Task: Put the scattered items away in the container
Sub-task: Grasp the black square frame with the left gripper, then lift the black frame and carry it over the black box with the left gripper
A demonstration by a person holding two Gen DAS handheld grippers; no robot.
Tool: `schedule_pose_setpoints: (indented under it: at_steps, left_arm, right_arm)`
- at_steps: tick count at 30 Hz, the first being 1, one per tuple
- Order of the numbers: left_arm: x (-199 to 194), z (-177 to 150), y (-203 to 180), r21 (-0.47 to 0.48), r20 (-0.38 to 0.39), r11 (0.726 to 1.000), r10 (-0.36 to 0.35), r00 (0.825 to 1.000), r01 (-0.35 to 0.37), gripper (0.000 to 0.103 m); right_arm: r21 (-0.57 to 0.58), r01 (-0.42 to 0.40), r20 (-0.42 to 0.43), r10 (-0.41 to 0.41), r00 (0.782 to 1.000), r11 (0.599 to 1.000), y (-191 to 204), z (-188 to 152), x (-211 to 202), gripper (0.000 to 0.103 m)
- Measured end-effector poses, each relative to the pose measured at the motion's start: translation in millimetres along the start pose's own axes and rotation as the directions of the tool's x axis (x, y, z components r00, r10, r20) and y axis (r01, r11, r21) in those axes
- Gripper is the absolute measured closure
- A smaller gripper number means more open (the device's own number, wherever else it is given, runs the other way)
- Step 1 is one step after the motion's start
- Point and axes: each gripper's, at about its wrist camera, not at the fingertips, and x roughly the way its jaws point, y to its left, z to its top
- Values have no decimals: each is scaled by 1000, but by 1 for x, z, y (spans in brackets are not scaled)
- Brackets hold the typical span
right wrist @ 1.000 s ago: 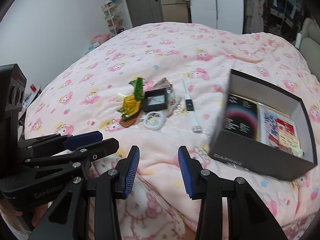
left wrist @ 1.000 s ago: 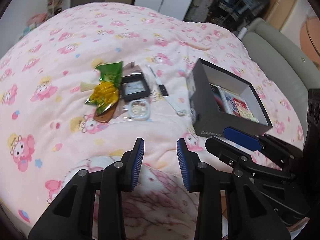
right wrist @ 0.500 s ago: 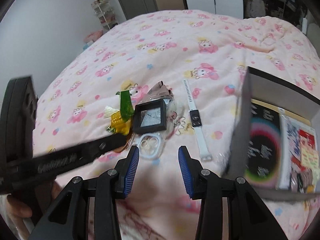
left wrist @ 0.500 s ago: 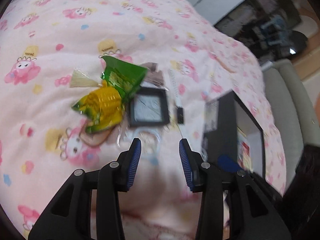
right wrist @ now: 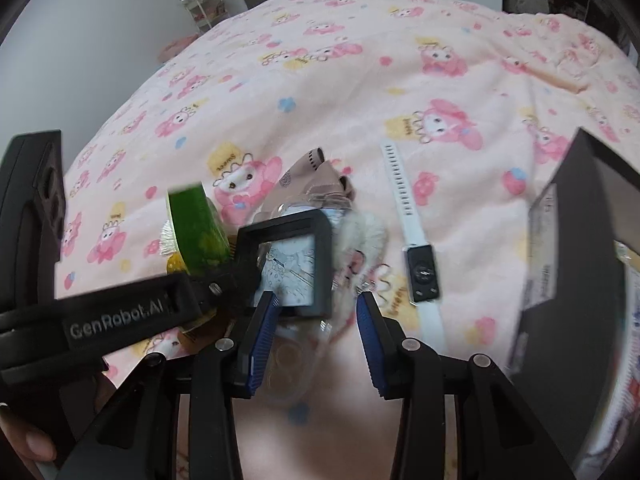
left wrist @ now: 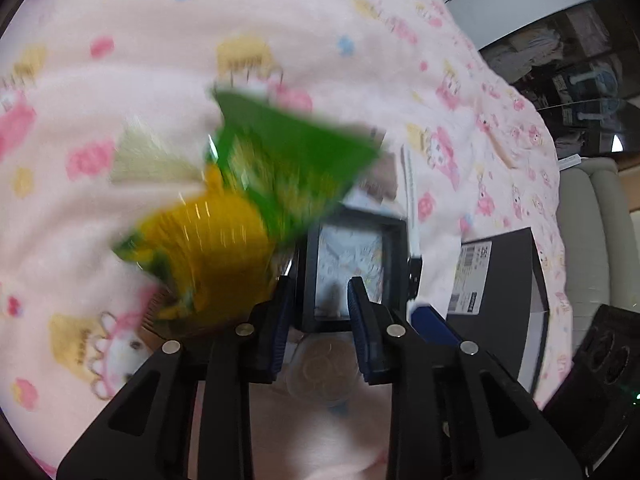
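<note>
Our left claw [left wrist: 318, 300] is open, blue pads either side of the near-left corner of the small black square frame w/ a pale printed picture [left wrist: 351, 264]; whether the pads touch it we can't tell, view is blurred. In the right wrist view that claw reaches in from the left to the same frame [right wrist: 298, 264].

Our right claw [right wrist: 316, 312] is open too, hovering just in front of the frame, over a clear plastic pouch w/ round gold pieces [right wrist: 286, 364], which shows under the left claw as well [left wrist: 324, 368].

Just left of the frame: crinkly green-and-yellow snack packet [left wrist: 256, 208], partly over a brown flat item, too hidden to name. Behind the frame, a beige patterned cloth [right wrist: 316, 180] and a white fluffy bit [right wrist: 366, 236].

Right of the pile, apart from it: white-strapped smartwatch w/ black face [right wrist: 420, 268], lying flat.

Further right: black cardboard box, open top [right wrist: 576, 248], white label on its near end [left wrist: 472, 276]; contents barely visible.

All sits on the bed's pink cartoon-print blanket [right wrist: 360, 80].
</note>
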Motion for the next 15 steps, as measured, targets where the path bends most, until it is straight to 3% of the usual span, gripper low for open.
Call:
schedule_pose_setpoints:
  at_steps: [4, 7, 15]
  left_arm:
    - [-3, -3, -3, 17, 17, 1000, 22, 1000, -23, 76]
    - [-4, -6, -7, 49, 17, 998, 38, 999, -39, 76]
    - [-15, -28, -15, 104, -32, 995, 15, 999, -11, 74]
  right_arm:
    - [19, -42, 11, 42, 999, 999, -1, -2, 2, 74]
    - [6, -30, 30, 30, 999, 1000, 2, -5, -5, 77]
    - [-11, -22, 34, 23, 999, 1000, -1, -31, -38, 78]
